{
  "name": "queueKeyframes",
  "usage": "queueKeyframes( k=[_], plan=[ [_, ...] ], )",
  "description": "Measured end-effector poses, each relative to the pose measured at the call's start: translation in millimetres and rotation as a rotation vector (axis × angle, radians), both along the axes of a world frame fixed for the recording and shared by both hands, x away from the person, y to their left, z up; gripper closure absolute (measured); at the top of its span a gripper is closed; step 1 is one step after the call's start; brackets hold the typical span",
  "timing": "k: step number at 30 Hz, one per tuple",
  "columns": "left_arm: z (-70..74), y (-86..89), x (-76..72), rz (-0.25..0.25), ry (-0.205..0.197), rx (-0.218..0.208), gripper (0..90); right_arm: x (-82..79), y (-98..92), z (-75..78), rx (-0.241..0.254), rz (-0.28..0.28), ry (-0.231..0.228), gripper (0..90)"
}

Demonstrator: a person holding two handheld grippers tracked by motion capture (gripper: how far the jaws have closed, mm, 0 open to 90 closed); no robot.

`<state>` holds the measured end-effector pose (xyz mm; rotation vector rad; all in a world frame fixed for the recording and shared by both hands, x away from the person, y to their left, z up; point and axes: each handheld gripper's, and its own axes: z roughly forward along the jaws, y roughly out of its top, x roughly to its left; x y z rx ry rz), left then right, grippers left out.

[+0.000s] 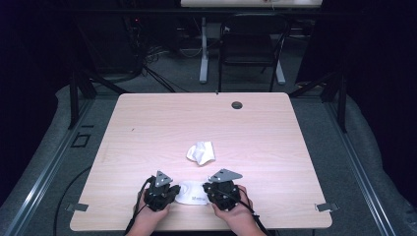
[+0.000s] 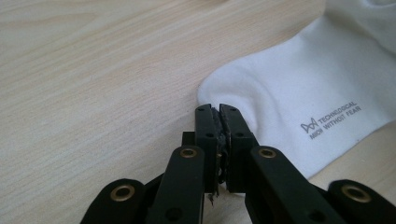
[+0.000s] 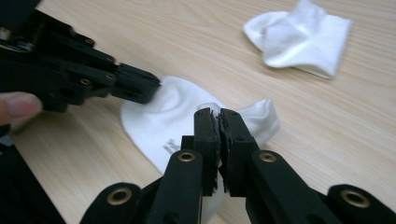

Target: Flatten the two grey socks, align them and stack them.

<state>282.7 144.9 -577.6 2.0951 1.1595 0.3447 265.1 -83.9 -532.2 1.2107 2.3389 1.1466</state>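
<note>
A white sock (image 1: 192, 194) with grey lettering lies flat near the table's front edge, between my two grippers. My left gripper (image 1: 174, 191) is shut on its rounded left edge; in the left gripper view the jaws (image 2: 218, 109) meet at the edge of the sock (image 2: 299, 88). My right gripper (image 1: 207, 190) is shut on the sock's other end, and a fold of white fabric is pinched at its tips (image 3: 218, 113). The right gripper view also shows the left gripper (image 3: 152, 88) biting the sock (image 3: 154, 121). A second white sock (image 1: 201, 152), crumpled, lies at mid-table (image 3: 299, 39).
The light wooden table (image 1: 147, 128) has a round cable hole (image 1: 237, 105) near its far edge. Beyond the table stand a black chair (image 1: 251, 44) and a white desk leg (image 1: 203, 49). Bare tabletop stretches left, right and behind the crumpled sock.
</note>
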Motion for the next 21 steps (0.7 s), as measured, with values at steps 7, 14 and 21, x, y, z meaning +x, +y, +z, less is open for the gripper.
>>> queueKeyframes(
  k=[7, 14, 21],
  plan=[
    [0.5, 0.3, -0.4, 0.008, 0.007, -0.002, 87.2, 0.1, -29.1, -4.7, -0.006, -0.050, 0.033, 86.0],
    [1.0, 0.4, -2.7, 0.010, 0.020, -0.008, 87.2, -0.2, -40.9, -20.3, -0.039, -0.070, 0.111, 85.9],
    [1.4, 2.7, -4.3, 0.017, 0.024, -0.009, 87.2, 0.0, -47.3, -31.5, -0.074, -0.095, 0.149, 84.7]
  ],
)
